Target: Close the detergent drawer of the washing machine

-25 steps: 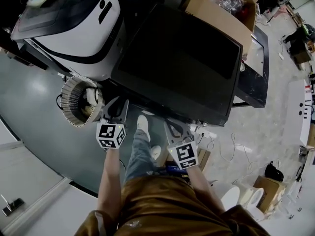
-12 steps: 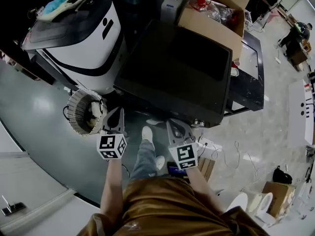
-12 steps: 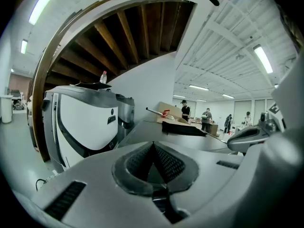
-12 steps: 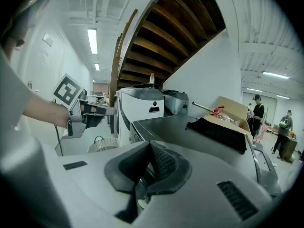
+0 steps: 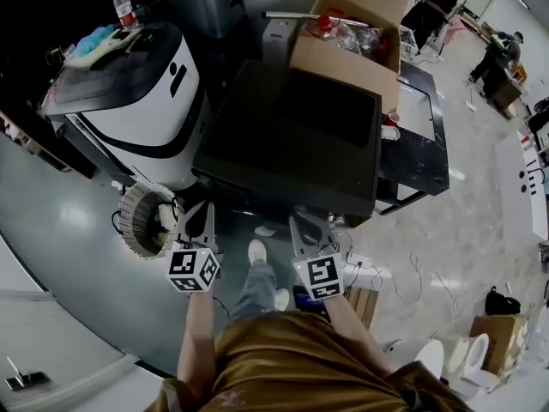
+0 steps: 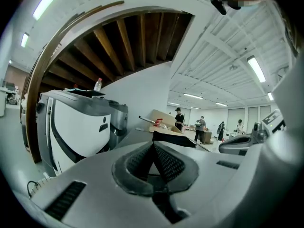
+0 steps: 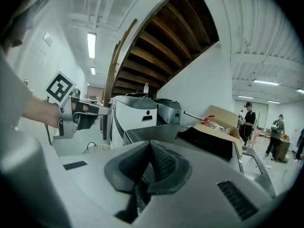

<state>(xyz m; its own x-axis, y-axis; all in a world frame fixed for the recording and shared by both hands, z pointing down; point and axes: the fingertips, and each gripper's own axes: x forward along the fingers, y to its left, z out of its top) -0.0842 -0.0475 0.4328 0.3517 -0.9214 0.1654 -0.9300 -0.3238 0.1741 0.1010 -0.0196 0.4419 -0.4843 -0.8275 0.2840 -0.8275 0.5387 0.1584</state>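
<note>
Grey polished floor (image 5: 77, 221), head view. A dark-topped machine (image 5: 283, 136) sits at frame centre, a white machine (image 5: 137, 84) upper left with a bottle (image 5: 124, 7) on its lid, and a cardboard box (image 5: 343, 58) at the top. A woven basket (image 5: 141, 221) stands just left of the left gripper (image 5: 199, 211). The right gripper (image 5: 304, 223) is near the dark machine's front edge. Shoes (image 5: 256, 251) show between the two grippers. The detergent drawer is not visible: the dark top overhangs the front face.

Left gripper view: the pads (image 6: 164, 163) meet at the tips with nothing between them. The white machine (image 6: 76, 127) is at left, the box (image 6: 161, 118) at centre, and the right gripper (image 6: 242, 141) at the right edge.

Right gripper view: the jaws are together and empty. The left gripper (image 7: 102, 110) is at frame left, with the white machine (image 7: 135, 118) behind it.

Against one second ago, the left jaws stand narrower. The shoes lie farther from the dark machine's edge. The bottle and more of the room have entered the head view's top.
</note>
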